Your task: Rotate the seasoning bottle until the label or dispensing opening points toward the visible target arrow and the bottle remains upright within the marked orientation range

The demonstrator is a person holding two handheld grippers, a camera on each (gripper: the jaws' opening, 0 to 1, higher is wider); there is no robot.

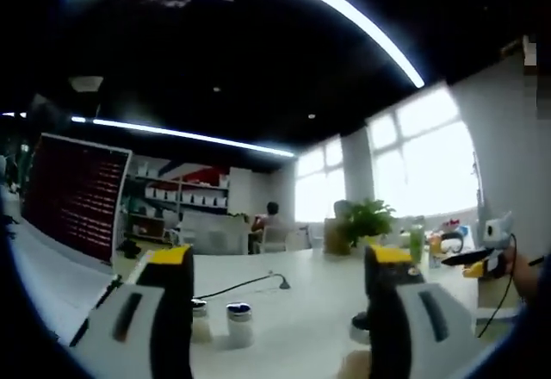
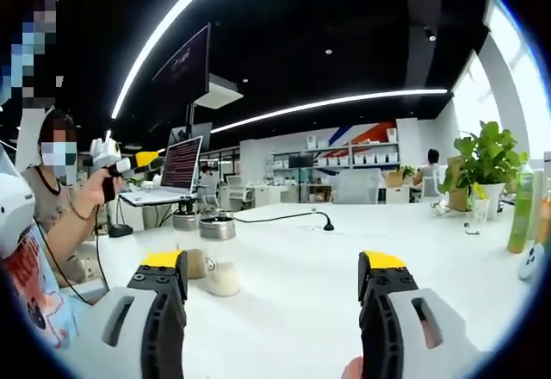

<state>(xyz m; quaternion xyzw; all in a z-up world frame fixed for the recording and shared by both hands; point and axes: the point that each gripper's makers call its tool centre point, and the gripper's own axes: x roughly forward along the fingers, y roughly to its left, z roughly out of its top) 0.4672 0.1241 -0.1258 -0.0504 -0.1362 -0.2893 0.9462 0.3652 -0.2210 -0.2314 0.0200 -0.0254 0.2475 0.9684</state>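
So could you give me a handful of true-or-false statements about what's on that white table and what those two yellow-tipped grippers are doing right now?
1. The right gripper is clamped on a bottle. False: its jaws stand apart with nothing between them.
2. Two small seasoning bottles stand upright side by side on the white table. True.
3. The left gripper is open and holds nothing. True.
4. The potted plant has tipped over onto the table. False: it stands upright near the window side.
5. A tall green bottle stands at the table's right edge in the right gripper view. True.
6. The laptop on the table is shut. False: its lid is raised, screen lit.
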